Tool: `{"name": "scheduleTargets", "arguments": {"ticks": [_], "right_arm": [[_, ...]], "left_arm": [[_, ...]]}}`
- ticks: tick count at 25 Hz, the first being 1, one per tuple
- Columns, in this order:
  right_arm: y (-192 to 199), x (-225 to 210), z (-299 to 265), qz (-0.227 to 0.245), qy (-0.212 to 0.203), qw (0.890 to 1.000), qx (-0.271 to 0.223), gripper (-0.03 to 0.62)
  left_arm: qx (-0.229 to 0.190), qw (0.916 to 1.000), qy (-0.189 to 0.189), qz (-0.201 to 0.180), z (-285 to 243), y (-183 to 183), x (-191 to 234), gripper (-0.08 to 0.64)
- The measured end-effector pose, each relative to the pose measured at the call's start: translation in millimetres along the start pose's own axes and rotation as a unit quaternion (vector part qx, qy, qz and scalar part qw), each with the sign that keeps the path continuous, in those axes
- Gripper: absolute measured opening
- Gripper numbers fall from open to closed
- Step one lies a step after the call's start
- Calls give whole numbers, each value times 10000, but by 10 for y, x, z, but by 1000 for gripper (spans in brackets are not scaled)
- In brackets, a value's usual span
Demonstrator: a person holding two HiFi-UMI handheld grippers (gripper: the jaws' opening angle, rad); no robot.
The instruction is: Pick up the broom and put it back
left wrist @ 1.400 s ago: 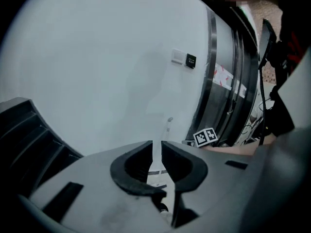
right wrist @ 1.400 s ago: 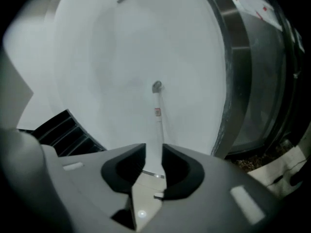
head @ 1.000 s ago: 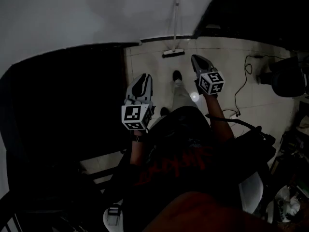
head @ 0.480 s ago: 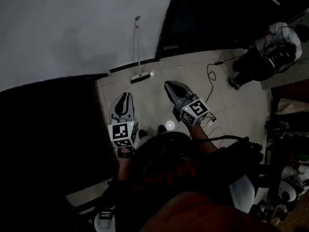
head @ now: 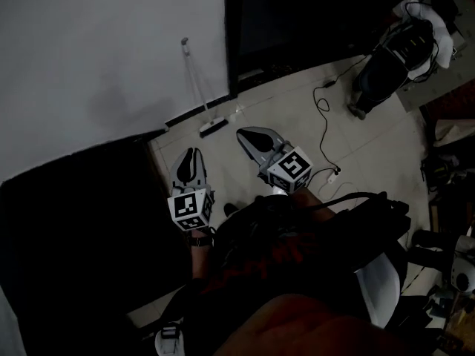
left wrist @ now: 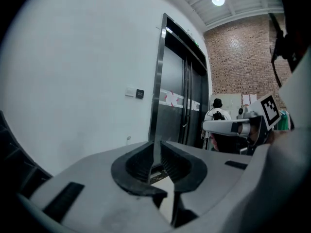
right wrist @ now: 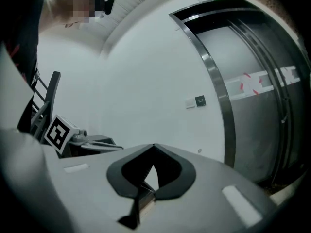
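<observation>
The broom (head: 196, 91) leans upright against the white wall, its head (head: 214, 127) on the tiled floor beside the dark doorway. Both grippers are held out level in front of the person, short of the broom and apart from it. My left gripper (head: 191, 157) points at the wall; in the left gripper view (left wrist: 155, 152) its jaws stand a narrow slit apart with nothing between them. My right gripper (head: 246, 136) lies to the right of it, and in the right gripper view (right wrist: 154, 147) its jaw tips meet on nothing.
Metal lift doors (left wrist: 182, 106) stand right of the broom. A black cable (head: 324, 108) runs over the floor tiles to a white plug strip (head: 327, 175). A person (head: 393, 54) stands at the far right. Dark furniture (head: 82, 221) fills the left.
The head view has swung, so the broom now sits further left and a person shows at top right. Both grippers have lifted and come closer to the wall, still holding nothing.
</observation>
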State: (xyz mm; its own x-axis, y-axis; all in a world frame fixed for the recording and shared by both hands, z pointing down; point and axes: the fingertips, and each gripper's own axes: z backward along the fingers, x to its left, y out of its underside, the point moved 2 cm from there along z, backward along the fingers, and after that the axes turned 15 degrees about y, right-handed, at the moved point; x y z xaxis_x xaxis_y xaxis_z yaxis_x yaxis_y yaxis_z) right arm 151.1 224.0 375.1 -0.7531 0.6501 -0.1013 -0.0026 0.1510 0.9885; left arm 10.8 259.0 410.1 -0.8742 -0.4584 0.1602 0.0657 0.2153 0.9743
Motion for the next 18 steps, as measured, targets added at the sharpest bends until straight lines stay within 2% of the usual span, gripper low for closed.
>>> {"name": "scheduleTargets", "arguments": {"ticks": [3,7,14,18], "right_arm": [[111,-25,100,-152,-6,9998,115,0],[86,2,133,-136,-177,9997,54,0],[295,-115,185,-291,12,9995,122,0],[628,-211,365,-410,343,9980,343,0]], "left_arm": [[-35,9999,-42,138,0,-23,-197,51],[-42,9998,175,19,-126,-18,-385,51],[56,9993,337,145,-266,218,-372,49],[363,9964,717,272,-365,531,-547,49]]}}
